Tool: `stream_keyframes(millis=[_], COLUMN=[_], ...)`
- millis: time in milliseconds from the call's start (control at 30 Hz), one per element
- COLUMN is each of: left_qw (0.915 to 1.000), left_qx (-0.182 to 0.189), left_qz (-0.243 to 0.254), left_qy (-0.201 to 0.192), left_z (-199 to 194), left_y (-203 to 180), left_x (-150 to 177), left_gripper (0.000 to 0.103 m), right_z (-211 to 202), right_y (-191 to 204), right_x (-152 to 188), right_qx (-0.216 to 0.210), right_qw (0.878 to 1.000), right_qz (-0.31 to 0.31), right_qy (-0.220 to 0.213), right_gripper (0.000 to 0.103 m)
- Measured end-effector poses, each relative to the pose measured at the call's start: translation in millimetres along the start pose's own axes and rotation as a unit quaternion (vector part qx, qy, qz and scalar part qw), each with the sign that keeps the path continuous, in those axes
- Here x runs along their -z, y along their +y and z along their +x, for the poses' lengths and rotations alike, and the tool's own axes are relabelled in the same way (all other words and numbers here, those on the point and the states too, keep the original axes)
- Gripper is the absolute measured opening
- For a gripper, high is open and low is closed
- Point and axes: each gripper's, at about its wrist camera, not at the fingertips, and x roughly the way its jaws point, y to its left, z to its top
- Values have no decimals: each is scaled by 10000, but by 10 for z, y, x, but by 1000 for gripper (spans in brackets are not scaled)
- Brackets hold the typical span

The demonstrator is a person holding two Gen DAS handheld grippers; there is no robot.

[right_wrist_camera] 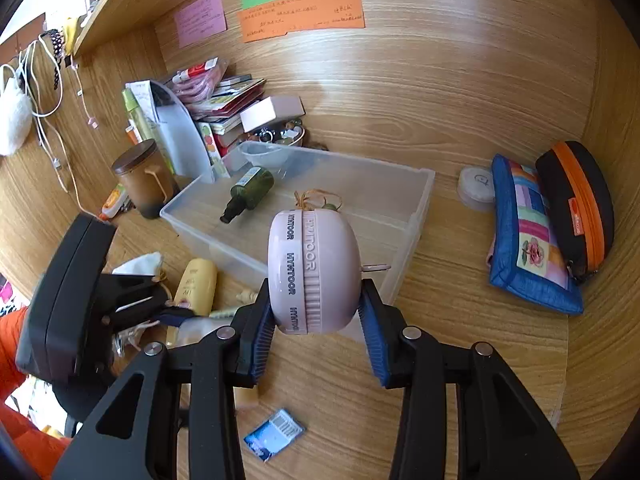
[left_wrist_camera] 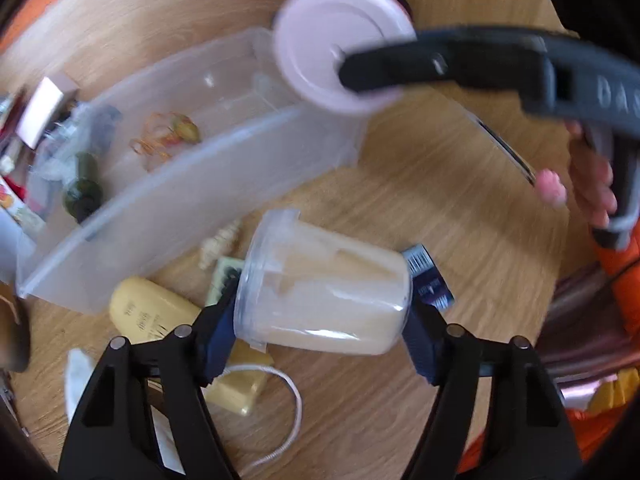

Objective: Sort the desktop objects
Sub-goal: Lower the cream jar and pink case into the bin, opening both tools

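Jar [left_wrist_camera: 324, 300] between left tongs [left_wrist_camera: 320, 316] (sideways)

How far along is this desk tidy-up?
Early on, it seems. Done: the clear bin already holds a green bottle and a tangle of rubber bands. In hand: the right tool grips a pink round gadget; the left tool straddles a clear jar, grip uncertain. Left: a yellow tube, a blue packet and two pouches still lie on the desk.
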Motion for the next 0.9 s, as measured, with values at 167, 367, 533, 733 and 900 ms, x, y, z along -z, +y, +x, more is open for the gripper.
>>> stream_keyframes(millis=[167,367,533,733,900], left_qw=[9996,9978,9939,9888,9882], left_qx=[-45,-141,-240,-397,-347], left_qz=[-233,-414,-687,-1006,-1246], left_qy=[-123,-495,-832,-1028,-820], left_z=[-128,-527,-874,-1056,-872], left_y=[109,204,393,723,977], left_x=[-13,-63,-194,-436,-646], left_gripper=[68,67,67,67,67], right_z=[-8,-8,4,63,217], right_y=[-9,21,81,160,167], right_x=[1,-29,-67,-157,-292], right_qx=[9,-23,-79,-81,-141], right_qw=[10000,9999,9997,9995,9996], right_qz=[-40,-123,-199,-309,-258], right_qy=[12,-33,-73,-75,-17], right_gripper=[37,37,37,37,37])
